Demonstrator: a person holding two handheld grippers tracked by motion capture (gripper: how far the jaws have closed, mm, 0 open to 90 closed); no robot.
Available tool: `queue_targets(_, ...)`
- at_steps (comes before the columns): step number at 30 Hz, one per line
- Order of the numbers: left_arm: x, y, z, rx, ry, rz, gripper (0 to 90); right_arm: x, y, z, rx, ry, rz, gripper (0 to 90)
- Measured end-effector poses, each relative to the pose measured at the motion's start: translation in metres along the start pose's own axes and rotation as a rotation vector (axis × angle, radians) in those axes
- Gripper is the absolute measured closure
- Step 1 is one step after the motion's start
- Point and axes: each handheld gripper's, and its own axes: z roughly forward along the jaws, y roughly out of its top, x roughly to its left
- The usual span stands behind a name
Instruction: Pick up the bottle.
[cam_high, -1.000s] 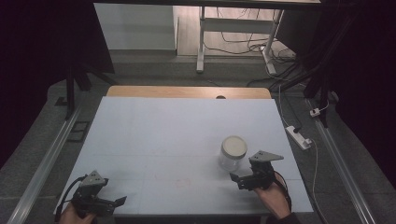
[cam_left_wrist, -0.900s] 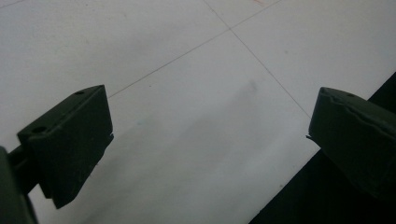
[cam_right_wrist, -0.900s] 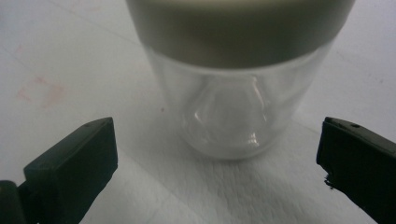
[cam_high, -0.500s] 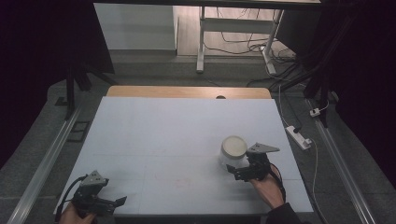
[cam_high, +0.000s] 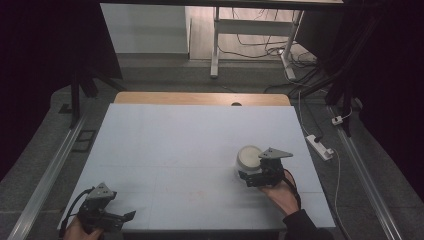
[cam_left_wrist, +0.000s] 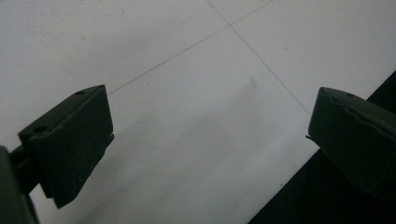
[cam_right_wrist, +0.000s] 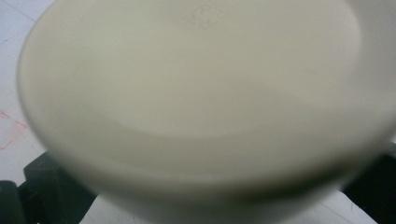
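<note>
A squat white container with a cream lid (cam_high: 248, 156) stands on the pale table top (cam_high: 190, 145), right of centre. My right gripper (cam_high: 247, 176) is low against its near side, held by a hand. In the right gripper view the blurred lid (cam_right_wrist: 196, 93) sits very close, and the two black jaws stand wide apart at the lower corners, on either side of it. Whether they touch it I cannot tell. My left gripper (cam_high: 125, 216) rests at the table's near left corner; its jaws (cam_left_wrist: 210, 135) are open over bare table.
The near edge of the table lies just right of my left gripper's jaws. A wooden strip (cam_high: 200, 98) borders the far edge. A white power strip (cam_high: 320, 146) with a cable lies on the floor to the right, and metal rails (cam_high: 45, 180) run along both sides.
My right gripper has moved forward and slightly left up to the container, so its jaws now flank it. The left gripper has stayed put.
</note>
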Motion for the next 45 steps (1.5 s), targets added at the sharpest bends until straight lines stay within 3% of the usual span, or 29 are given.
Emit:
queue_targets(10, 0.000, 0.000, 0.000, 0.004, 0.000, 0.006, 0.9, 0.001, 0.004, 0.007, 0.005, -0.005, -0.013, 0.6)
queue_targets(18, -0.001, 0.000, 0.000, 0.007, 0.002, 0.011, 0.9, 0.005, 0.005, 0.004, -0.001, -0.023, -0.057, 5.8)
queue_targets(32, -0.002, 0.001, 0.001, 0.014, 0.002, 0.017, 0.9, 0.002, 0.007, 0.000, -0.012, -0.033, -0.027, 6.3)
queue_targets(38, -0.002, 0.001, 0.001, 0.014, 0.002, 0.018, 1.0, 0.003, 0.010, -0.004, -0.030, -0.025, -0.028, 6.4)
queue_targets(45, -0.002, 0.001, 0.001, 0.015, 0.001, 0.015, 0.9, 0.011, 0.016, -0.008, -0.055, 0.008, -0.065, 6.4)
